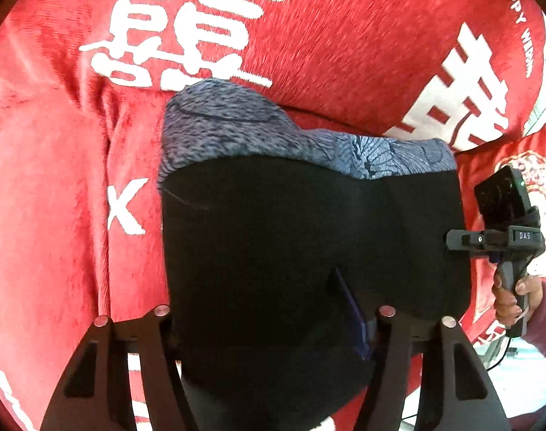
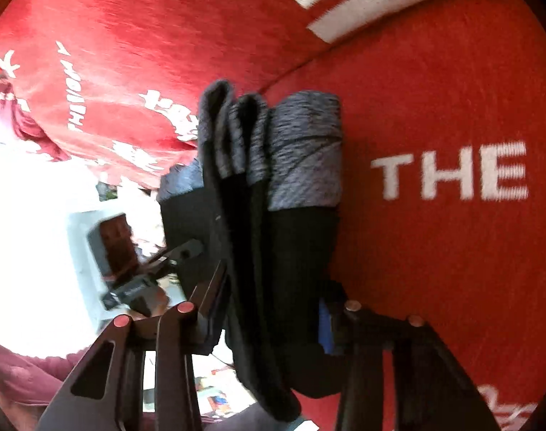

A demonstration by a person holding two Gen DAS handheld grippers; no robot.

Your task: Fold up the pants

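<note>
The pants [image 1: 309,237] are black with a blue-grey patterned band [image 1: 237,125] along the far edge. They are folded into a thick bundle held off the red cover. My left gripper [image 1: 273,327] is shut on the near edge of the bundle. My right gripper [image 2: 269,309] is shut on the stacked layers of the pants [image 2: 273,244], seen edge-on with the grey band [image 2: 301,158] at the far end. The right gripper also shows in the left wrist view [image 1: 452,240] at the bundle's right edge.
A red plush cover [image 1: 345,36] with white characters and lettering lies under and behind the pants; it shows in the right wrist view [image 2: 452,269] too. The person's hand [image 1: 510,298] holds the right gripper's handle. A bright floor area [image 2: 32,251] lies left.
</note>
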